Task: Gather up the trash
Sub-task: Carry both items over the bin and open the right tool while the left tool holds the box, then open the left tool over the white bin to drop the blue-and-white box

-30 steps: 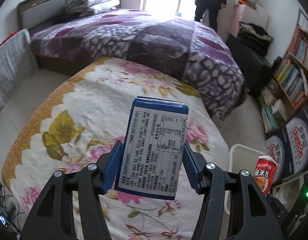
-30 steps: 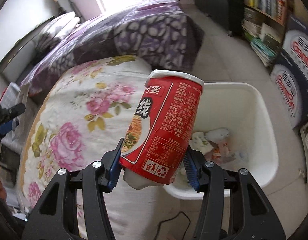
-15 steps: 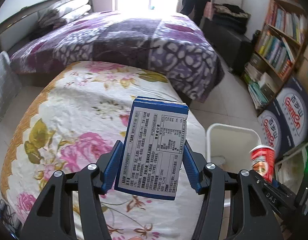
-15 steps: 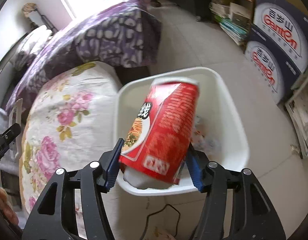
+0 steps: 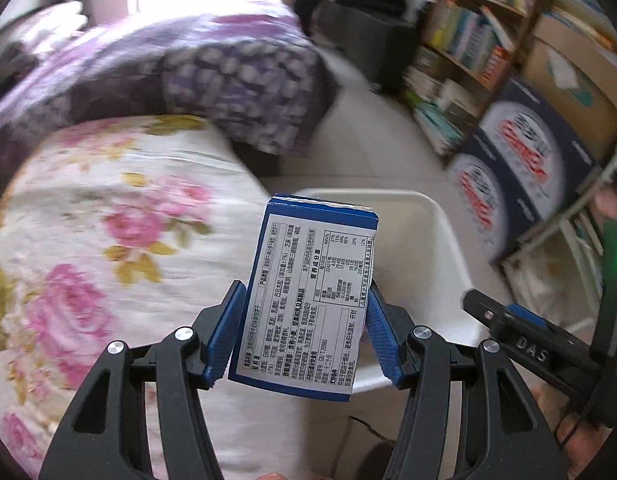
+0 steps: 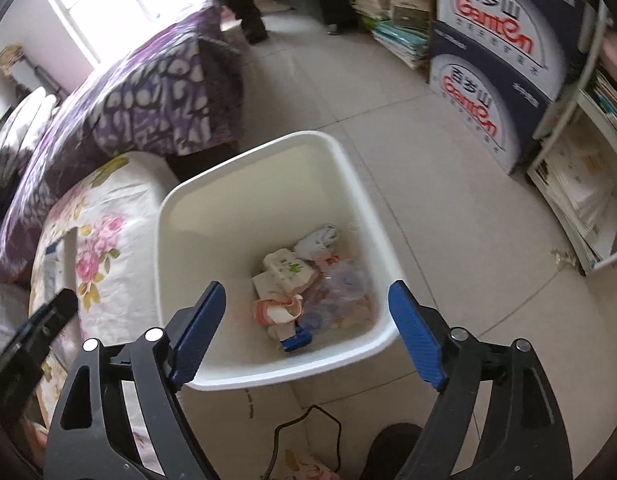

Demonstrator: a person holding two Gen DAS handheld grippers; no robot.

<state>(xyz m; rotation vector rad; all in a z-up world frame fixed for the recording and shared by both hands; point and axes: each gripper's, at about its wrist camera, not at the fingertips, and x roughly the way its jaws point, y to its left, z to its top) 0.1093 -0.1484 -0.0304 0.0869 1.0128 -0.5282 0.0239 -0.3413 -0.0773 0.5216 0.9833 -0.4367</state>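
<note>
My left gripper [image 5: 302,334] is shut on a blue and white carton [image 5: 308,300] with a printed label, held upright near the edge of a white bin [image 5: 424,240]. My right gripper [image 6: 308,332] is open and empty, held above the near rim of the same white bin [image 6: 188,208]. The bin holds several pieces of crumpled trash [image 6: 304,284]. The red cup is not in view. My right gripper also shows in the left wrist view [image 5: 520,332], at the right.
A table with a floral cloth [image 5: 108,240] stands left of the bin. A bed with a purple quilt [image 6: 140,100] lies behind. Blue boxes [image 6: 496,72] and bookshelves [image 5: 468,52] line the right. A black cable [image 6: 304,424] lies on the tiled floor. A person [image 6: 240,4] stands far back.
My right gripper has opened and the red cup has left it. The left gripper has swung right with the carton, toward the bin.
</note>
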